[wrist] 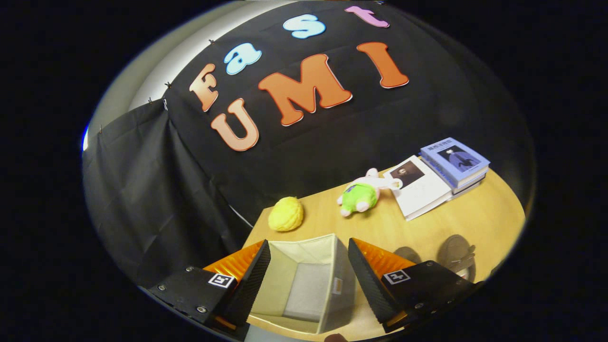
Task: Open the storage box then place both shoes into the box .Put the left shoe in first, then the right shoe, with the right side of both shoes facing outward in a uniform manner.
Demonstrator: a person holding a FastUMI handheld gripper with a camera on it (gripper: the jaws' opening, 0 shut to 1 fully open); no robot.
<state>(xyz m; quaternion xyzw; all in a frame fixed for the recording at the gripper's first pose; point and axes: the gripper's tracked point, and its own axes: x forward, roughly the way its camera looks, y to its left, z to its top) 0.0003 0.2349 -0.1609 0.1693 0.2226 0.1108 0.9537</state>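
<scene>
While the gripper point(308, 275) hung spread wide and holding nothing, the storage box point(304, 280) sat open right between its fingers, shoe point(457, 256) off to the right.

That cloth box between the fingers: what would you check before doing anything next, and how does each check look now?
1. Storage box open: ok, its inside shows.
2. Box inside free of shoes: ok.
3. Gripper open: ok, fingers spread, holding nothing.
4. Shoes located: partly, a dark shoe lies beyond the right finger; which shoe, cannot tell.
5. Yellow toy and green plush apart from the box: ok.
6. Books out of the way: ok.
</scene>
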